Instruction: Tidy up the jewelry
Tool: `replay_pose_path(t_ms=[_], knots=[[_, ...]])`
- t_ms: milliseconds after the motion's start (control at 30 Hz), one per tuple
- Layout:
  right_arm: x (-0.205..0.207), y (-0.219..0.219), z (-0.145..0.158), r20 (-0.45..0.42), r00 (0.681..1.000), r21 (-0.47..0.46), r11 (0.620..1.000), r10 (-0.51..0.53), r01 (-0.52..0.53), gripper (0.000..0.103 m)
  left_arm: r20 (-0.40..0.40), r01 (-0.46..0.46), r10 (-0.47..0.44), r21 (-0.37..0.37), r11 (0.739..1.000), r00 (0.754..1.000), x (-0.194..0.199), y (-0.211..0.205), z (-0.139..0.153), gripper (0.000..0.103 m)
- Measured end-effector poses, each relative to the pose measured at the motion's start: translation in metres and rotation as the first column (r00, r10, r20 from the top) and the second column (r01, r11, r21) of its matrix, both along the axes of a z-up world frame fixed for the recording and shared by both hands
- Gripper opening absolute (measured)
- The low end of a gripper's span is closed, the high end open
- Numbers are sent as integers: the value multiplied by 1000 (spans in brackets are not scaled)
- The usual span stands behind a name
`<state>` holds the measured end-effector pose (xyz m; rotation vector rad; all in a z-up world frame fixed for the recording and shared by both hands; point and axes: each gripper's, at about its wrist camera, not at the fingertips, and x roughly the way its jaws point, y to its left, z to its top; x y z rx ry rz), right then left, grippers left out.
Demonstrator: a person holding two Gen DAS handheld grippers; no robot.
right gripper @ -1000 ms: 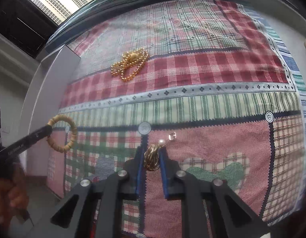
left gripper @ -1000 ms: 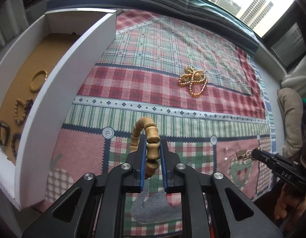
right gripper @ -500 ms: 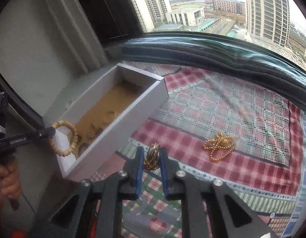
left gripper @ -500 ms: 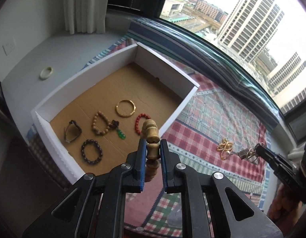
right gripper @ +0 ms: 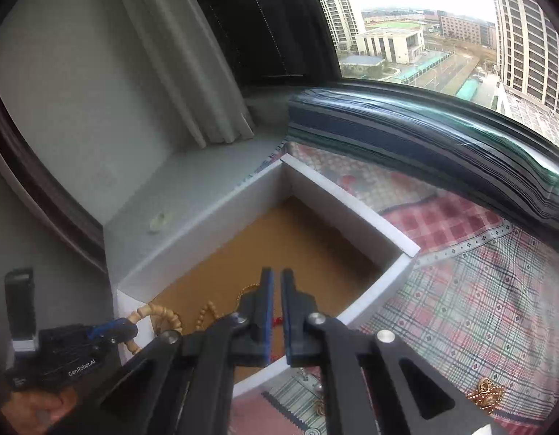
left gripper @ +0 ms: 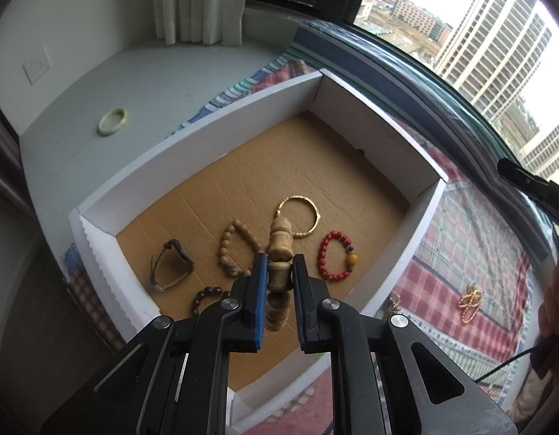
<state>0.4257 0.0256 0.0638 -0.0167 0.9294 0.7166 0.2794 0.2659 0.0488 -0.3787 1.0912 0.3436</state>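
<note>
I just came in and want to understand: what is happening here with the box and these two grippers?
A person is sorting jewelry into a white box. The left gripper is shut on a wooden bead bracelet above the box, where a red bead bracelet and a gold bangle already lie. The right gripper is shut and empty. A gold bead chain lies on the checked cloth, not yet put away.

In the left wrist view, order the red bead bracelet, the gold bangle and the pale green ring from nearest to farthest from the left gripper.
1. Red bead bracelet, just right of the left gripper, in the box.
2. Gold bangle, beyond it, mid-box.
3. Pale green ring, outside the box, far left on the ledge.
</note>
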Motion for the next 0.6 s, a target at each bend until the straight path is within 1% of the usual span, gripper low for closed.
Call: replay_pose_path(t_ms=[100, 133, 167, 200, 233, 300, 367, 400, 467, 533, 600], knots=[[0, -15, -4, 31, 999, -53, 998, -38, 39, 7, 9, 19, -19, -1, 1000, 1000, -8, -9, 10, 12], [-4, -24, -10, 29, 998, -78, 996, -47, 49, 17, 11, 32, -32, -6, 999, 999, -11, -15, 15, 12], [-9, -34, -21, 16, 999, -107, 993, -51, 52, 32, 12, 48, -48, -13, 999, 999, -15, -22, 18, 12], [-14, -43, -36, -9, 999, -133, 990, -46, 45, 39, 13, 65, -65, -19, 998, 998, -20, -31, 20, 12], [-21, -51, -53, -38, 998, -156, 987, -40, 34, 43, 10, 86, -86, -23, 996, 996, -23, -41, 22, 12], [-37, -63, -95, -114, 993, -201, 980, -19, -4, 43, 2, 125, -125, -29, 992, 992, -31, -60, 21, 12], [-52, -64, -137, -175, 985, -240, 969, 7, -49, 43, -12, 154, -155, -39, 987, 988, -39, -78, 15, 12], [-60, -63, -154, -199, 980, -237, 969, 20, -68, 43, -19, 164, -165, -45, 985, 986, -42, -86, 11, 12], [-68, -55, -179, -207, 978, -226, 971, 33, -80, 43, -36, 175, -177, -58, 983, 984, -47, -99, 1, 12], [-71, -47, -199, -198, 980, -238, 969, 14, -62, 43, -53, 179, -184, -86, 980, 982, -50, -110, -9, 12], [-73, -41, -217, -204, 979, -247, 968, -8, -43, 43, -60, 195, -200, -91, 977, 978, -54, -120, -17, 12]])
